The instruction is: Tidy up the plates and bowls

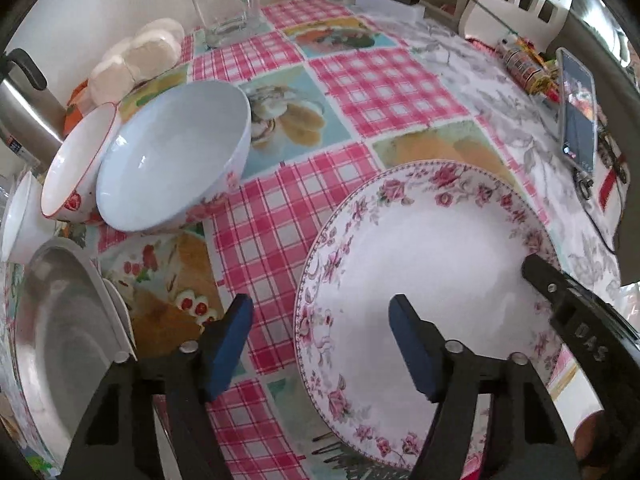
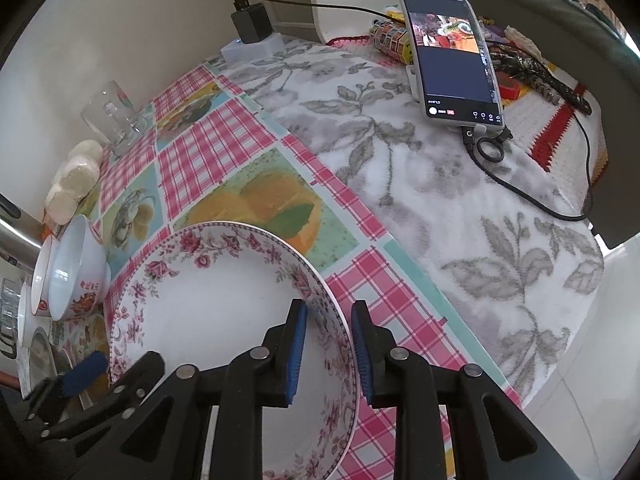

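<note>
A white plate with a pink flower rim (image 1: 424, 248) (image 2: 208, 300) rests on the checked tablecloth. My right gripper (image 2: 330, 332) straddles its right rim, one pad inside and one outside, with a gap left at the outer pad. It also shows in the left wrist view (image 1: 560, 296). My left gripper (image 1: 320, 320) is open, its right finger over the plate's left part, its left finger over the cloth. A pale blue bowl (image 1: 172, 156) (image 2: 76, 268) lies tilted against a red-rimmed bowl (image 1: 80, 164). A metal plate (image 1: 64, 336) lies at the left.
A glass mug (image 1: 228, 4), white buns (image 1: 140, 56) and a metal flask (image 1: 28, 116) stand at the back left. A phone (image 2: 456, 60) with a cable, a charger (image 2: 250, 22) and small items sit on the grey floral cloth (image 2: 400, 184) at the right.
</note>
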{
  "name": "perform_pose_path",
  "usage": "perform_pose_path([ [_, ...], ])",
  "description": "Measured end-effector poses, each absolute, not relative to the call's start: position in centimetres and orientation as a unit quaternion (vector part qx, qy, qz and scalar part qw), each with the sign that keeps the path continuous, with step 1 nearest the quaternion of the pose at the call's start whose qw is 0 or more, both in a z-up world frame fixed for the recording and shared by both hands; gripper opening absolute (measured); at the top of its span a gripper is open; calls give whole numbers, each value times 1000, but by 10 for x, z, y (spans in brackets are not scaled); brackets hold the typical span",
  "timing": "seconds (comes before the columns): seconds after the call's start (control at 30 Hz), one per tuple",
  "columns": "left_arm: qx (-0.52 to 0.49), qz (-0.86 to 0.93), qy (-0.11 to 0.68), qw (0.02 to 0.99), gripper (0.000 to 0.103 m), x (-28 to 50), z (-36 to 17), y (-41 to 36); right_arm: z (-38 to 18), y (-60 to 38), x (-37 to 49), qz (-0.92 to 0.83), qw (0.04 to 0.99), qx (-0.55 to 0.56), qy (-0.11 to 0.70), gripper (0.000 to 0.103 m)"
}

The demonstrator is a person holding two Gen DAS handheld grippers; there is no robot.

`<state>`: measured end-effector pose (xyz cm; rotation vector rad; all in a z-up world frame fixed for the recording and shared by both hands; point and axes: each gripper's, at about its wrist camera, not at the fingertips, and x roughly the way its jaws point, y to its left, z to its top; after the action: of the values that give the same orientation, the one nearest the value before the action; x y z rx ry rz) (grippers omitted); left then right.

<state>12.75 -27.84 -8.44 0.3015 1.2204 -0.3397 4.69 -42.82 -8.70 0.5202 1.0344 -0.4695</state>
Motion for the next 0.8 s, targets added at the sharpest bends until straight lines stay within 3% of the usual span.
perform_pose_path([
  [0.13,123,-164,578,790,59,129,-87,-281,-89,-430,48,-214,812,252,482,29],
  [0.27,117,-166,579,790,55,129,-87,-281,-90,-429,50,-211,813,251,481,31],
  [0.33,105,-173,582,787,46,129,-87,-279,-91,-429,50,-210,814,251,481,32],
  [0.43,87,-178,587,785,40,131,-89,-277,-91,-429,50,-209,814,253,480,32],
  [0.8,41,-186,601,776,30,134,-87,-250,-90,-427,50,-213,816,239,481,32],
])
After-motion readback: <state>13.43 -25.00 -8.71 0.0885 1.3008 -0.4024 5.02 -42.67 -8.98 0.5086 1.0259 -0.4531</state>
